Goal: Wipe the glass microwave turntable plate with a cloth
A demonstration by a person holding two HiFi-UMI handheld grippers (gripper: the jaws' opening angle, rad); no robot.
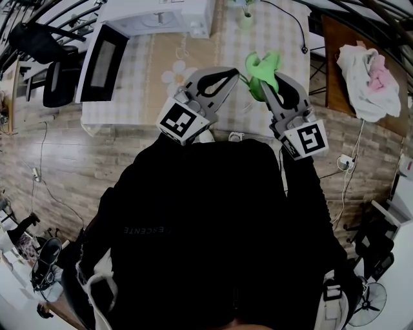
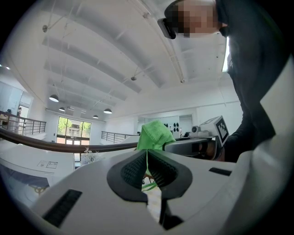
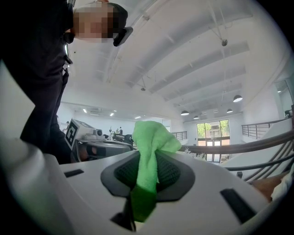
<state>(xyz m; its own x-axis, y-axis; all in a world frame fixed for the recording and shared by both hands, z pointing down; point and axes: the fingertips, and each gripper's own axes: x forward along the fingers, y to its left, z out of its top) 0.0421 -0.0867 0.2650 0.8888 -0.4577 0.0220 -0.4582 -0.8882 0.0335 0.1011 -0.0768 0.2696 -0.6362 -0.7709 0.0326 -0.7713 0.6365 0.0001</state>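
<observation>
The right gripper (image 3: 147,172) was clamped on a bright green microfibre cloth (image 3: 150,137). The cloth rose past its jaw tips in a crumpled peak and trailed back between the pads. The left gripper (image 2: 148,170) had its jaws pressed together on nothing, with the cloth just beyond its tips.

Left tool (image 2: 147,161): jaws together | Right tool (image 3: 146,172): jaws clamped on green cloth (image 3: 152,137) | Both: side by side before chest, tips converging

2 tools (image 1: 236,73) (image 1: 270,82), 1 cloth (image 1: 263,66) (green), 1 microwave (image 1: 135,19)
</observation>
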